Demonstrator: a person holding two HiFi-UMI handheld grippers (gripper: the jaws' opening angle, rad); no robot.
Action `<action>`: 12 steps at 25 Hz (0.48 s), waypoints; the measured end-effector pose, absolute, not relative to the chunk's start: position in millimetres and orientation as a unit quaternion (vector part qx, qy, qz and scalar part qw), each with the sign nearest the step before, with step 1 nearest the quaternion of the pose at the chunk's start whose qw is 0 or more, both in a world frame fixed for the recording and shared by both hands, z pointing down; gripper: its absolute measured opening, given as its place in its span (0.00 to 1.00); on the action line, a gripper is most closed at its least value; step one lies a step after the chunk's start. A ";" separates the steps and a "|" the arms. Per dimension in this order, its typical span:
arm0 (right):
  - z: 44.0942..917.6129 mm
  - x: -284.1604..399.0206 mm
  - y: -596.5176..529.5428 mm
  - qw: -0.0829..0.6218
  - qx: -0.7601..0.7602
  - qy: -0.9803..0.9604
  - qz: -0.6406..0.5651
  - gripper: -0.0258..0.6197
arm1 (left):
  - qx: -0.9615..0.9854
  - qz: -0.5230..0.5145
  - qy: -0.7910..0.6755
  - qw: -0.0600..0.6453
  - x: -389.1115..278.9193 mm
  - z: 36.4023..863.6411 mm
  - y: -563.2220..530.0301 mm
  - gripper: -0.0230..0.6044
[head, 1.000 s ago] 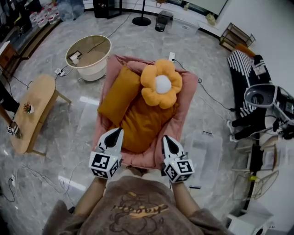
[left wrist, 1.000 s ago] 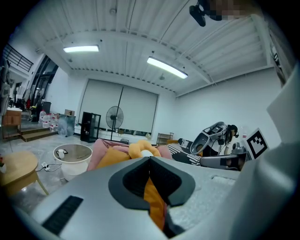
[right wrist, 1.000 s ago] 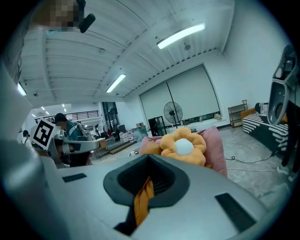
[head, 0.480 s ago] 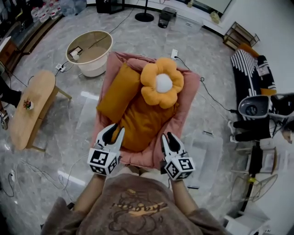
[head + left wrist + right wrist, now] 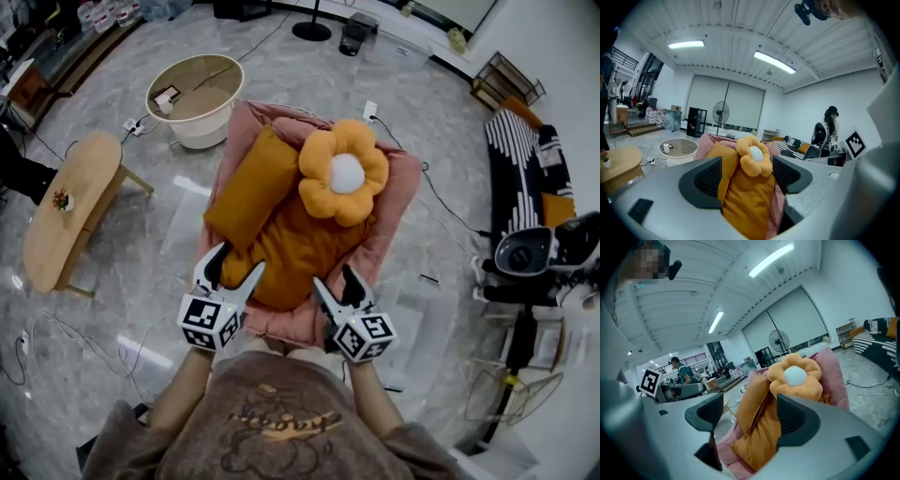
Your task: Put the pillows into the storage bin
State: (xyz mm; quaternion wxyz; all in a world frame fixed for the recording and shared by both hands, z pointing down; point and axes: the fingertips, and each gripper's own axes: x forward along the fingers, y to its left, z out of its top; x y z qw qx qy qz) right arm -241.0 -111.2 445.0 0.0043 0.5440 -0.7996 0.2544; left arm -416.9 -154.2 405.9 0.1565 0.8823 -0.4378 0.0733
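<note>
Head view had it all laid out: one pink storage bin (image 5: 392, 197) on the grey floor, and three pillows already inside it. One was a flower pillow (image 5: 344, 183) with a white centre, sitting on top at the far end. One was a long orange pillow (image 5: 251, 187), leaning along the bin's left wall. The third, a big orange pillow (image 5: 298, 251), lay underneath and reached toward the near rim.

Two grippers hovered at that near rim, side by side. The left gripper (image 5: 240, 257) had just been spreading its jaws and they stood wide apart, tips over the bin's near left corner. The right gripper (image 5: 332, 275) had just been spreading too, jaws equally wide, at the near right edge.

Left gripper view confirmed it: the left gripper (image 5: 746, 176) showed two dark pads well apart, pressing on nothing, with the orange fabric and the flower pillow (image 5: 754, 155) filling the gap beyond. Right gripper view told the same story for the right gripper (image 5: 750, 416): pads parted, bare, the flower pillow (image 5: 794, 377) and orange pillows framed between them.

Off to the bin's far left stood one round white tub (image 5: 197, 103) and, nearer, one wooden table (image 5: 70, 211). One standing fan (image 5: 720, 112) showed in the background.
</note>
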 end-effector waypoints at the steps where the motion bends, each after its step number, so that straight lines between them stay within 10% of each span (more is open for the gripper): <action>1: 447.0 -243.5 -114.7 0.005 0.540 -0.801 0.258 0.59 | 0.881 0.074 -0.440 0.157 -418.7 407.2 -157.7 0.56; 12: 483.1 -243.2 -153.0 0.018 0.529 -0.795 0.297 0.65 | 0.872 0.089 -0.446 0.180 -421.9 440.0 -197.0 0.63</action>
